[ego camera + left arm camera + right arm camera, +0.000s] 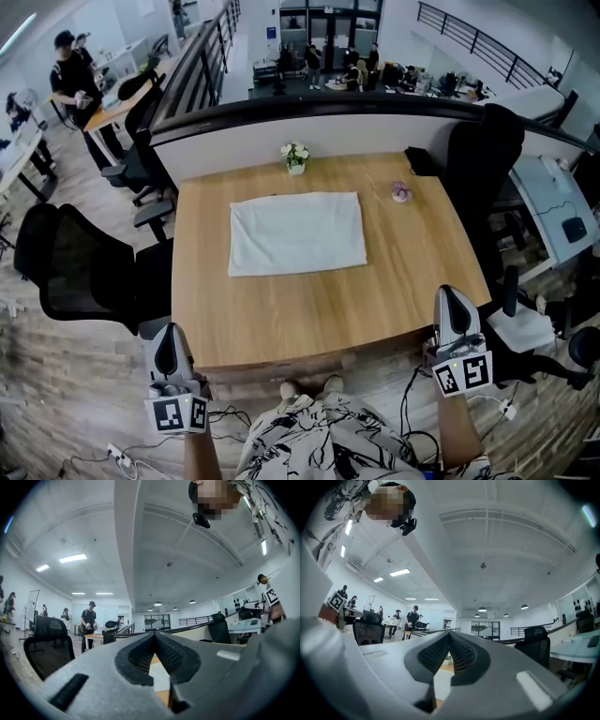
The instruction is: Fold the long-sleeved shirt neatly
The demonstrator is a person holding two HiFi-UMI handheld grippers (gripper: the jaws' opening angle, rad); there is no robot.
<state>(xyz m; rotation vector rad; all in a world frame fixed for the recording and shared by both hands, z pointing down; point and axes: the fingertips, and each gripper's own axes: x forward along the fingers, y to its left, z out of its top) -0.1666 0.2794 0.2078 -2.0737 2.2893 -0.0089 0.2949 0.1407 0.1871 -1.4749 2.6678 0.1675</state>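
Left fingers [169,654]: clenched tip to tip, nothing between them.
Right fingers [461,652]: pressed together the same way, empty.
Table [309,314]: light wood, fills the middle of the head view.
Shirt [297,232]: a flat white rectangle with no sleeves sticking out, lying at the middle of the table, a little toward its far side.
Left gripper [170,330]: lower left of the head view, off the table's near left corner and well apart from the shirt.
Right gripper [454,294]: lower right, by the table's near right corner, also well apart from the shirt.
Flower pot [295,157]: small, with pale flowers, at the table's far edge, near the shirt's far edge.
Pink thing [400,192]: small, near the shirt's upper right corner; what it is I cannot tell.
Black thing [419,160]: at the table's far right corner.
Chairs: one black office chair [80,272] left of the table, another [483,155] at upper right.
People [70,80]: standing by desks in the upper left.
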